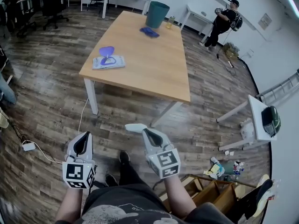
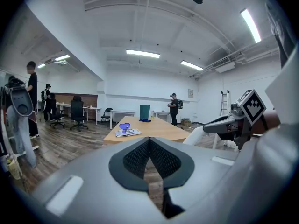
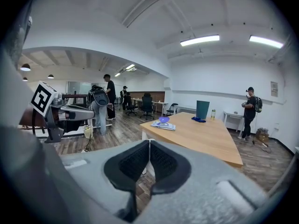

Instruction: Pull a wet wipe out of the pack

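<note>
The wet wipe pack (image 1: pixel 108 61) lies flat near the left corner of the wooden table (image 1: pixel 154 73), with its purple lid (image 1: pixel 106 52) flipped up. Both grippers are held over the floor, well short of the table. My left gripper (image 1: pixel 84 136) is shut with nothing in it, and so is my right gripper (image 1: pixel 142 130). In the left gripper view the pack (image 2: pixel 127 132) shows far ahead above the closed pads (image 2: pixel 140 157), and the right gripper (image 2: pixel 224 123) is at the right. In the right gripper view the pack (image 3: pixel 163 124) sits beyond the shut pads (image 3: pixel 161 160).
A teal bin (image 1: pixel 157 14) and a blue cloth (image 1: pixel 149 31) sit at the table's far end. A person with a backpack (image 1: pixel 223 22) stands beyond it. A white desk (image 1: pixel 258 118) and a wooden crate (image 1: pixel 210 192) are at right. A cable and adapter (image 1: pixel 29 146) lie at left.
</note>
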Available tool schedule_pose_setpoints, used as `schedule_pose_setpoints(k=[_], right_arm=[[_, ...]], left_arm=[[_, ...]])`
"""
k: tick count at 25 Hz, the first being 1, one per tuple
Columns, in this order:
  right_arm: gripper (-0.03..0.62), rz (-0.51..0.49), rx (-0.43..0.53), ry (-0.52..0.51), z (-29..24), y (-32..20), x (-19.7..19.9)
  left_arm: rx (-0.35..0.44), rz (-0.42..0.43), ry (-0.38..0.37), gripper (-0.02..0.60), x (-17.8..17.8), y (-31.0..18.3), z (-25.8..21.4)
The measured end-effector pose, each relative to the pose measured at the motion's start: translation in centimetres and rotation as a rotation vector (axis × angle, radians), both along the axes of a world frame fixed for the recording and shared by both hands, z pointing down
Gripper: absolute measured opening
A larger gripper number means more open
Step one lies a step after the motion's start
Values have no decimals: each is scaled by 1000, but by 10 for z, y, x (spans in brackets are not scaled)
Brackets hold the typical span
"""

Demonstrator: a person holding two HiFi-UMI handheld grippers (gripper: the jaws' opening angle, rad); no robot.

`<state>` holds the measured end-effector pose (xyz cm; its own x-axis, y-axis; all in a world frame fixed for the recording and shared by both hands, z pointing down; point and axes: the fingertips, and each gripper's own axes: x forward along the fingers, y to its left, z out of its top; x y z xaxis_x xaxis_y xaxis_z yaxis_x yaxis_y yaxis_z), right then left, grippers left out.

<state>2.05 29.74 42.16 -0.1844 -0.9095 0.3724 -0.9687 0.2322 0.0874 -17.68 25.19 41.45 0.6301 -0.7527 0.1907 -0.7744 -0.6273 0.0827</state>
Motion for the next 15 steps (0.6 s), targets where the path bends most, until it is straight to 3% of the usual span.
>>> schedule_pose_setpoints(k=[15], right_arm=[[-2,-18,5,25,5,-2,-11]], left_arm=[[1,-17,8,18,-11,1,-2]])
